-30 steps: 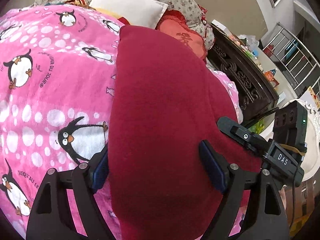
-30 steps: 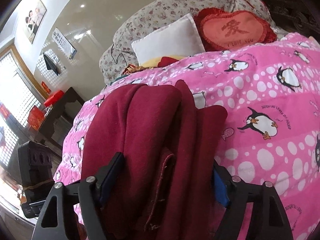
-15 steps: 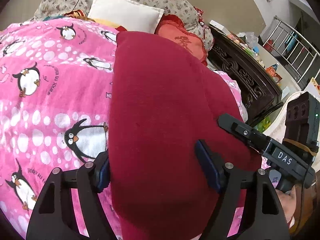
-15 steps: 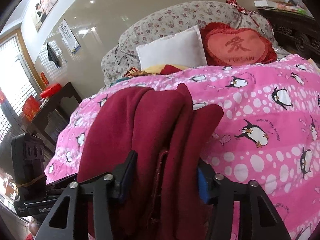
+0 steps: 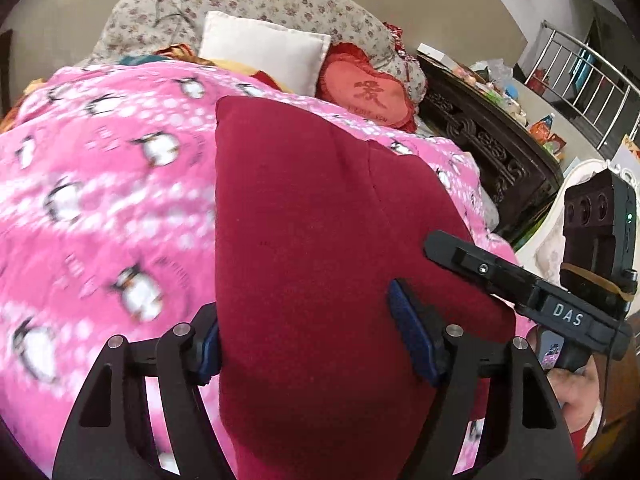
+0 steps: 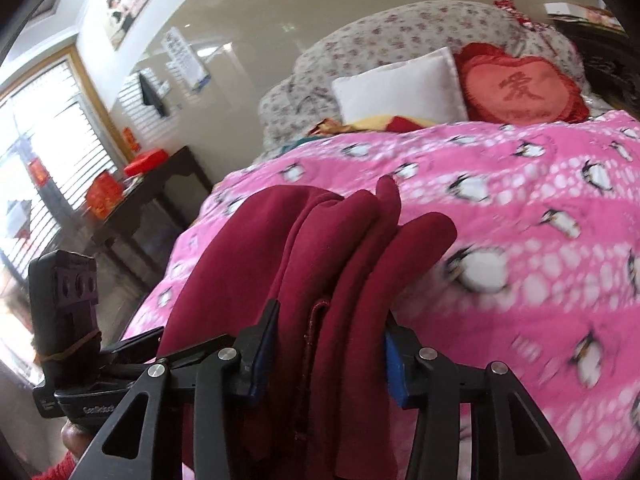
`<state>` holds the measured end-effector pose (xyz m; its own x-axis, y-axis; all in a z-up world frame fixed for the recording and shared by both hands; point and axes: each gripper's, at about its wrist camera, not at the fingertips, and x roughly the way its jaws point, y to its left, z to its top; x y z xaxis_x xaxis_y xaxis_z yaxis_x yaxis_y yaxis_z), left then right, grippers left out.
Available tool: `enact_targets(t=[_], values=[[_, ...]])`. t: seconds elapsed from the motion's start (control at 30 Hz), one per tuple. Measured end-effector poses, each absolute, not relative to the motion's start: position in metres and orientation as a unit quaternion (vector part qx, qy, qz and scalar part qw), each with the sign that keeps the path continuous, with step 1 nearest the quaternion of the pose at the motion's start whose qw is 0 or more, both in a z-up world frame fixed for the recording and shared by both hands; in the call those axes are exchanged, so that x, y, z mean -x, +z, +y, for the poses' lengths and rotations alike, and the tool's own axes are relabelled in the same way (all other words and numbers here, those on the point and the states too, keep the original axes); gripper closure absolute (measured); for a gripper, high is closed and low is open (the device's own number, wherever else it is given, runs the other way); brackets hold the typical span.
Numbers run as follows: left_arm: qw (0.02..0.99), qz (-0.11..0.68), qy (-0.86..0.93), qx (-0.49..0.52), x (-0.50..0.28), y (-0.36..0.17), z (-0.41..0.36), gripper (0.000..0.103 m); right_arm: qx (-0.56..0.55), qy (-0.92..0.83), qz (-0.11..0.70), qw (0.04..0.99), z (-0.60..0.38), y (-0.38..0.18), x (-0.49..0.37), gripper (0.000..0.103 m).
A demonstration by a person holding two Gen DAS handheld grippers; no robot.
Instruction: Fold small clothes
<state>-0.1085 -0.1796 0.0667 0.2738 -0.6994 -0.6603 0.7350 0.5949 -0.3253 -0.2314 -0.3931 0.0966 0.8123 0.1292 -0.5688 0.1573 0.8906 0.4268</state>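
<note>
A dark red garment (image 5: 320, 240), folded into several thick layers, hangs over the near edge of the pink penguin blanket (image 5: 100, 208). The left gripper (image 5: 312, 344) and the right gripper (image 6: 328, 352), whose jaws have just been closing, clamp its opposite ends.

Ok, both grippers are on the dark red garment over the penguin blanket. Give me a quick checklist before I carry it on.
1. Right gripper grip: its jaws have just been closing and squeeze the folded layers of the dark red garment. Ok.
2. Left gripper grip: its jaws have closed a little, with the garment between them; whether the pads press on it, cannot tell.
3. Layers stacked evenly: edges stand uneven in the right wrist view. Not ok.
4. Garment flat between the grippers: the broad face looks smooth in the left wrist view. Ok.
5. Garment clear of the penguin blanket: cannot tell.
</note>
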Motion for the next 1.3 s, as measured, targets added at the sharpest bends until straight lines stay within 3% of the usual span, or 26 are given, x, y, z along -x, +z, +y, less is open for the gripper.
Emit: enact_targets(t=[0.43,0.63,0.87,0.9,0.97,1.0,1.03,1.3], values=[[0.814,0.426,-0.394,-0.036,0.136,0.018,-0.102,0.03,-0.275,0.004,0.361,0.891,-0.34,0.053,0.247,0.054],[0.832,0.403,-0.379,-0.03,0.146,0.028,-0.086,0.029,-0.27,0.018,0.297,0.916,-0.341,0.091,0.284,0.054],[0.847,0.368,-0.381,-0.048,0.165,0.037,-0.075,0.029,-0.251,0.036,0.354,0.9,-0.317,0.067,0.257,0.054],[0.846,0.369,-0.383,-0.048,0.166,0.037,-0.075,0.029,-0.254,0.036,0.358,0.898,-0.317,0.061,0.25,0.055],[0.845,0.374,-0.38,-0.046,0.164,0.035,-0.076,0.029,-0.249,0.036,0.362,0.897,-0.314,0.052,0.236,0.069],[0.845,0.376,-0.377,-0.047,0.163,0.035,-0.076,0.029,-0.232,0.037,0.364,0.901,-0.312,0.052,0.231,0.085],[0.845,0.378,-0.376,-0.046,0.163,0.035,-0.076,0.029,-0.205,0.03,0.364,0.908,-0.308,0.053,0.228,0.092],[0.834,0.367,-0.409,-0.043,0.173,0.045,-0.088,0.027,-0.102,-0.015,0.339,0.935,-0.305,0.073,0.251,0.093]])
